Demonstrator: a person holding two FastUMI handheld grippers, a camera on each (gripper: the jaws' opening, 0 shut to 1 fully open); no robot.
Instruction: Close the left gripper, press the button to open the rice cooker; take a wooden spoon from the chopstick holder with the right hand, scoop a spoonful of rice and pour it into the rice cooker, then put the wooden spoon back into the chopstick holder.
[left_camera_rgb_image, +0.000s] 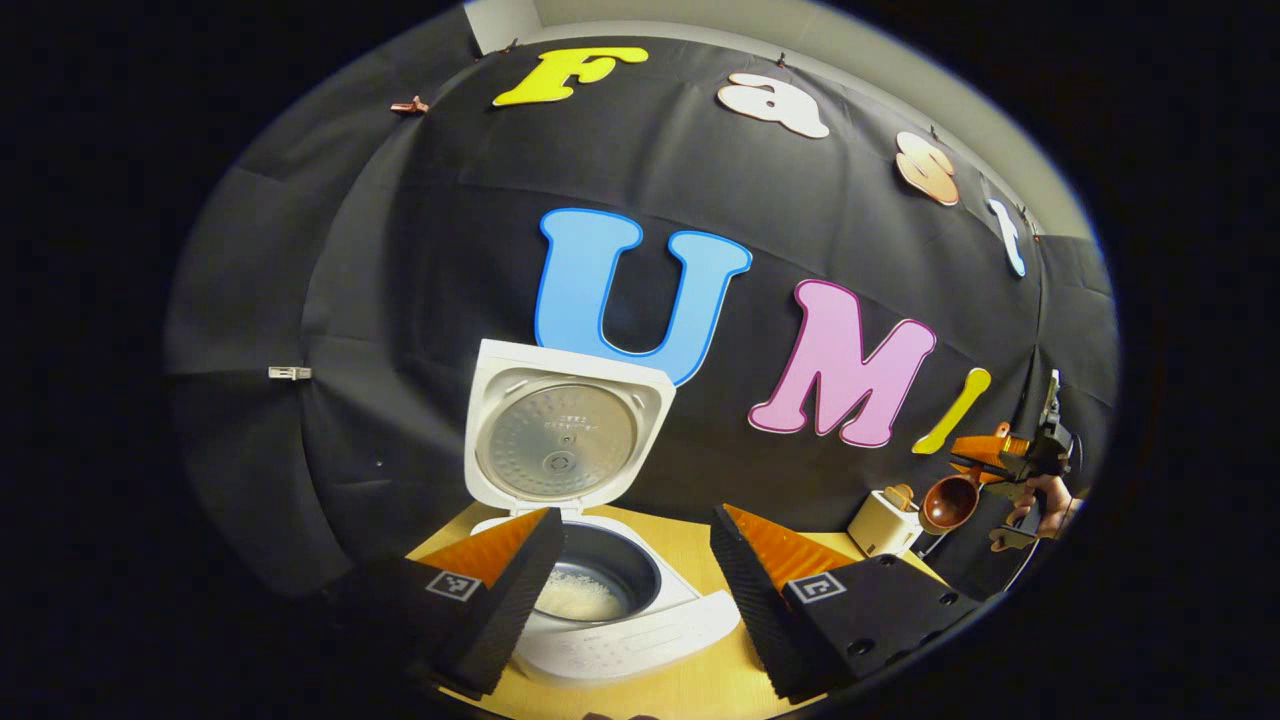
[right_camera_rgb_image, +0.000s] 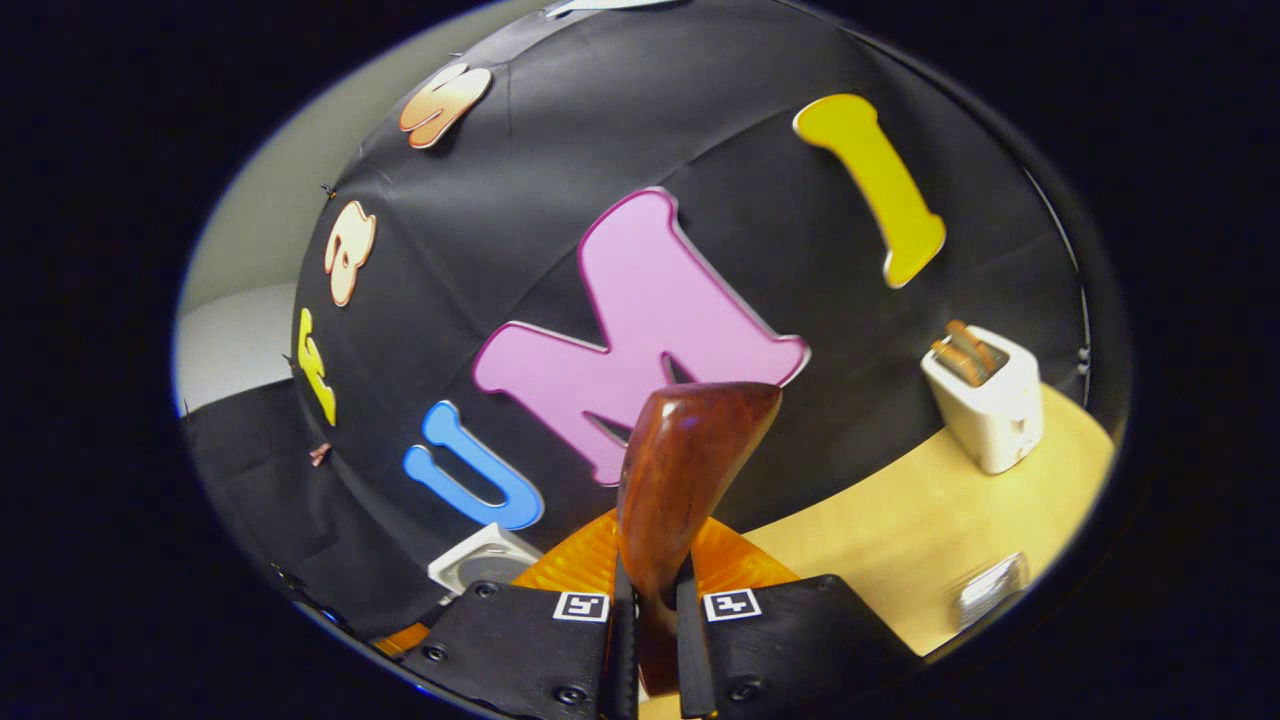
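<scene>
Already the rice cooker (left_camera_rgb_image: 590, 560) stood open — my left gripper (left_camera_rgb_image: 630, 590) spread wide, empty; my right gripper (right_camera_rgb_image: 650, 620) clamped the wooden spoon (right_camera_rgb_image: 680, 470) — scooping, pouring, returning remained.

In the left gripper view, the left claw's (left_camera_rgb_image: 630, 590) near finger covers the left rim of the rice cooker (left_camera_rgb_image: 640, 630), and the pot's rice (left_camera_rgb_image: 580, 598) shows partly behind it. The surface (left_camera_rgb_image: 690, 690) is cut off by the lower edge. Far right, the right claw (left_camera_rgb_image: 985, 465), the hand (left_camera_rgb_image: 1045, 500) holding it and the wooden spoon (left_camera_rgb_image: 950, 503) are small and warped; the grip cannot be made out there. In the right gripper view, the spoon's handle is hidden between the fingers, the cooker lid (right_camera_rgb_image: 485, 565) peeks out partly covered, and a pale object (right_camera_rgb_image: 990, 590) near the rim is too blurred to identify.
</scene>
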